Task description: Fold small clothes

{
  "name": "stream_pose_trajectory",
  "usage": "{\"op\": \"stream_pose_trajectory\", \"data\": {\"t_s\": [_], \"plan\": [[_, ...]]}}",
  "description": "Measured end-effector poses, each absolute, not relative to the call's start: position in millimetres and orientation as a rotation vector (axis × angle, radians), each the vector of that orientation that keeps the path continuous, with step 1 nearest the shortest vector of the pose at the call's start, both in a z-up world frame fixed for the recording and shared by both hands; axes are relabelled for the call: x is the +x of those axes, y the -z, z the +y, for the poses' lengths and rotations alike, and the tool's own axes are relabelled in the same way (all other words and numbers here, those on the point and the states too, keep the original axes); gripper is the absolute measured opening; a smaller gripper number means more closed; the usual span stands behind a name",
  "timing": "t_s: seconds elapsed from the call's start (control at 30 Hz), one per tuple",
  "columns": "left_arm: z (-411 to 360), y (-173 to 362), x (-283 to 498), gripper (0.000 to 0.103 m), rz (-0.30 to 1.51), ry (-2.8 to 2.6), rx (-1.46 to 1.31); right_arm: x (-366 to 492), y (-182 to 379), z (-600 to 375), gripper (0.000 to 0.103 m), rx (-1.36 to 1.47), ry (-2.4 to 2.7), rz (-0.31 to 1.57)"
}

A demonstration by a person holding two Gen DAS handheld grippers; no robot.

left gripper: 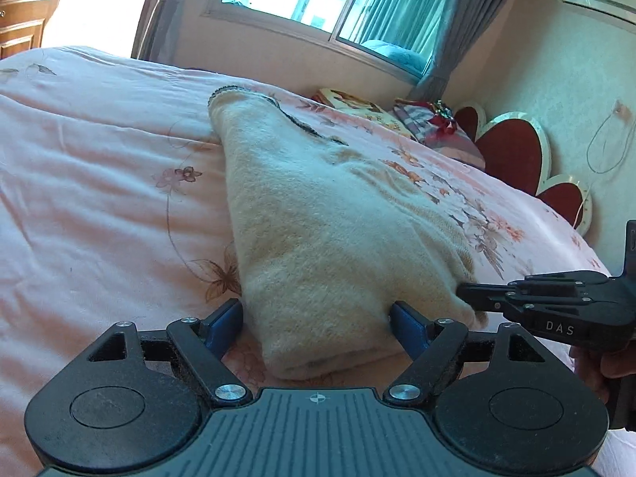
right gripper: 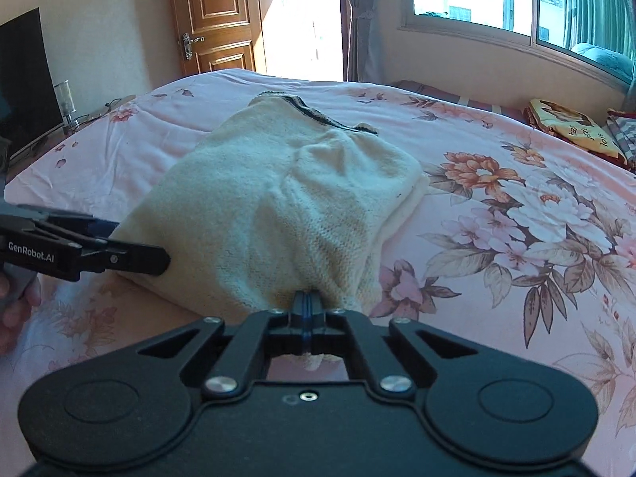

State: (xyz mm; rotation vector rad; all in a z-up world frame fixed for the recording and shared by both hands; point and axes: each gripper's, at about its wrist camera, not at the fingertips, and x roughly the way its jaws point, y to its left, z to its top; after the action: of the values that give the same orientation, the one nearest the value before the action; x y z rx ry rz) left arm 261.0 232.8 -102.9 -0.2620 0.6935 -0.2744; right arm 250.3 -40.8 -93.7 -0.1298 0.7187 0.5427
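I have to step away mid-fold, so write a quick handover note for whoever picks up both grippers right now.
Right gripper: shut on the near edge of the cream sweater, cloth pinched between the pads.
Left gripper: jaws wide, straddling the sweater's near left corner; whether the pads press on it is unclear.
Sweater: lying lengthwise on the pink bedspread, already folded narrow, dark-trimmed end farthest away.
Done: side folds appear made.
Left: probably carry the near edge over to the far end to halve it, then flatten.
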Motion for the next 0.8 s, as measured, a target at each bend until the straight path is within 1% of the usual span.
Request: {"op": "stream_pose_trajectory", "data": {"t_s": [0.03, 0.07, 0.1, 0.13, 0.17, 0.2, 0.27, 0.33, 0.43, 0.53, 0.67, 0.8], "plan": [[228.6, 97.6, 254.8, 0.080, 0.685, 0.256, -0.237, 248.6, 88.6, -41.7, 0.000, -0.121, -0.533, 0.727], [224.7, 91.6, 246.5, 0.080, 0.668, 0.235, -0.216, 244.8, 82.5, -44.0, 0.002, -0.106, -0.523, 0.724], [221.1, 85.6, 237.1, 0.081, 0.655, 0.225, -0.201, 237.5, 75.2, -49.0, 0.019, -0.080, -0.516, 0.706], [216.7, 79.9, 227.3, 0.082, 0.649, 0.218, -0.188, 227.0, 67.5, -55.9, 0.034, -0.056, -0.503, 0.678], [211.7, 73.3, 216.1, 0.092, 0.645, 0.205, -0.172, 215.0, 60.9, -62.0, 0.070, -0.055, -0.472, 0.649], [206.0, 67.3, 203.3, 0.103, 0.633, 0.183, -0.153, 201.3, 55.0, -68.2, 0.086, -0.063, -0.458, 0.621], [194.0, 55.6, 175.7, 0.103, 0.606, 0.149, -0.121, 173.8, 45.3, -82.2, 0.080, -0.061, -0.462, 0.618], [181.3, 46.1, 150.4, 0.103, 0.614, 0.146, -0.113, 146.8, 39.5, -92.9, 0.081, -0.059, -0.447, 0.641], [163.2, 33.4, 114.8, 0.103, 0.640, 0.120, -0.140, 96.6, 28.3, -105.0, 0.090, -0.069, -0.412, 0.656], [146.6, 13.6, 76.0, 0.103, 0.647, 0.148, -0.190, 48.1, 12.8, -114.3, 0.102, -0.048, -0.385, 0.646], [126.6, -11.1, 23.3, 0.103, 0.607, 0.188, -0.166, -1.4, -10.7, -125.4, 0.102, -0.012, -0.315, 0.617], [116.2, -26.4, -19.0, 0.103, 0.571, 0.192, -0.152, -30.9, -28.9, -135.6, 0.102, 0.029, -0.266, 0.591]]}}
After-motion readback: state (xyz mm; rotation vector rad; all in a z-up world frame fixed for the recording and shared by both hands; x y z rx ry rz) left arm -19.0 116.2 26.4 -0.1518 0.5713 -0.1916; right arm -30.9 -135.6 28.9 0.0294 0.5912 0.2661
